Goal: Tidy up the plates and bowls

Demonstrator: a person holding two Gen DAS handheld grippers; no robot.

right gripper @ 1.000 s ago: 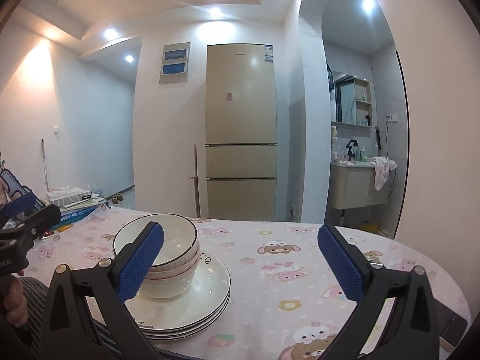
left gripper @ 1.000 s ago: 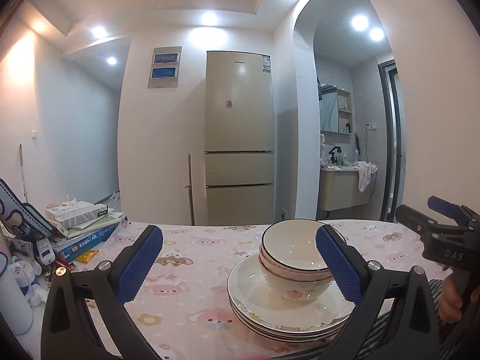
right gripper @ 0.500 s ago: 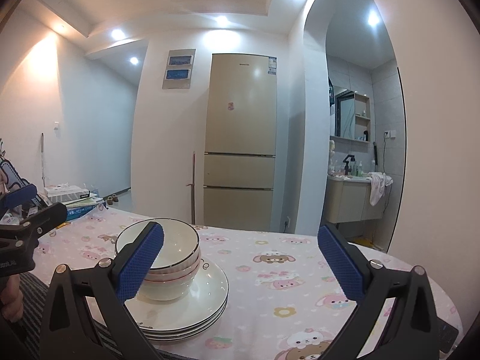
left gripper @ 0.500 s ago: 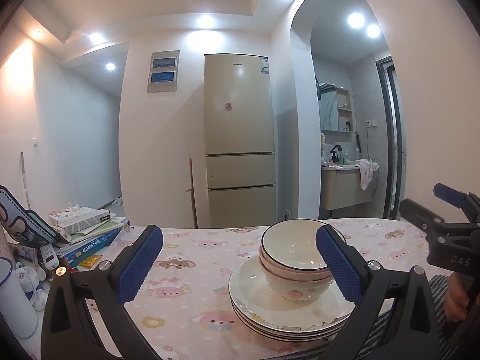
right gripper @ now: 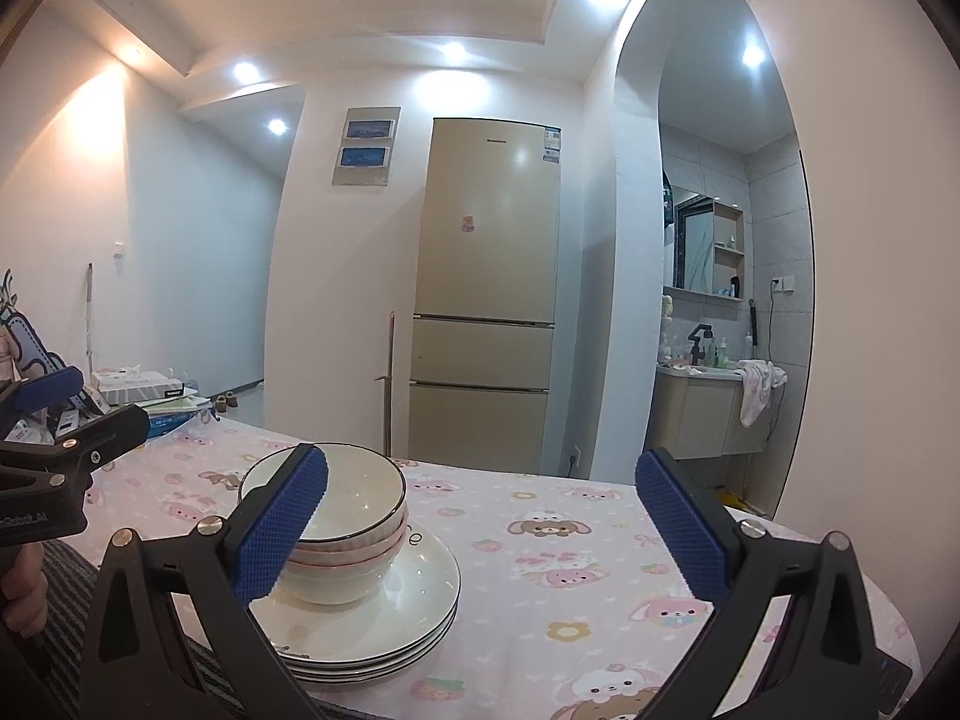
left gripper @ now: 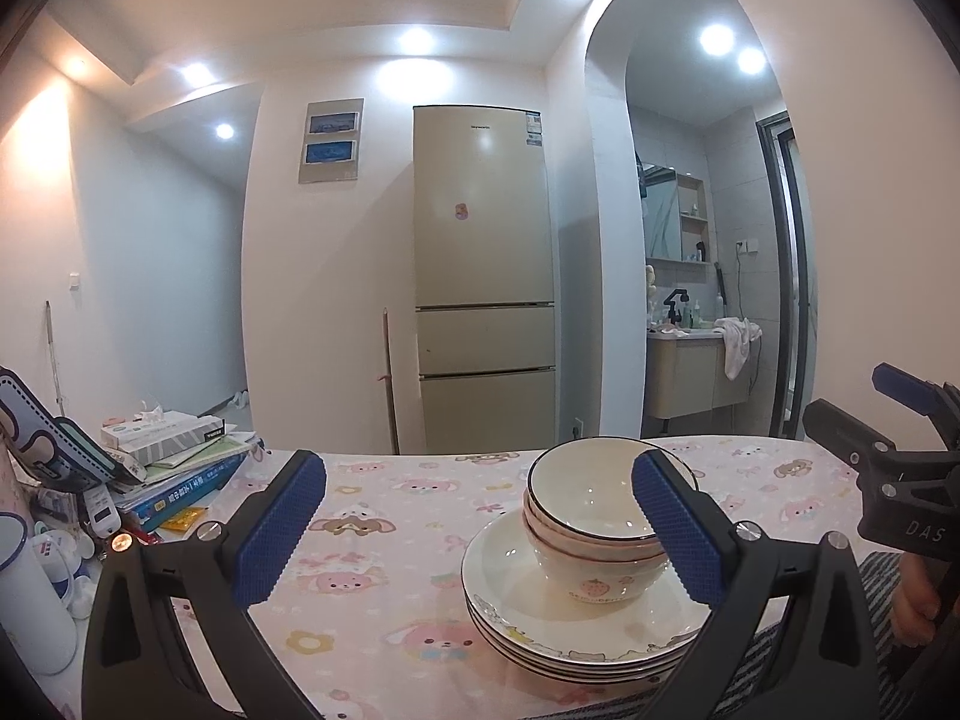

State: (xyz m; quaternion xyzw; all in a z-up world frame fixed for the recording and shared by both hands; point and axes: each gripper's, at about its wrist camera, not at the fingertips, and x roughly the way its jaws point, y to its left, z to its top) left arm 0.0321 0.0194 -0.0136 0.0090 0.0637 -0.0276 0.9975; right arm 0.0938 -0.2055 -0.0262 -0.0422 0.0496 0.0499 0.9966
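Books and boxes (left gripper: 174, 450): piled at the table's far left edge, well apart from the crockery.
Left gripper (left gripper: 480, 531): held level above the near table edge; jaws spread wide, nothing gripped.
Table (left gripper: 384, 546): covered with a pink cartoon-print cloth.
Plates (left gripper: 540, 618): stacked at the near edge, in front of the person (probably for easy reach).
Bowls (left gripper: 591, 519): nested upright, set on the top plate; stacking judged largely done.
Right gripper (right gripper: 480, 531): level beside the stack, its left pad overlapping the bowls in view; jaws wide open, empty.
Fridge (right gripper: 489, 294): against the far wall, not involved.
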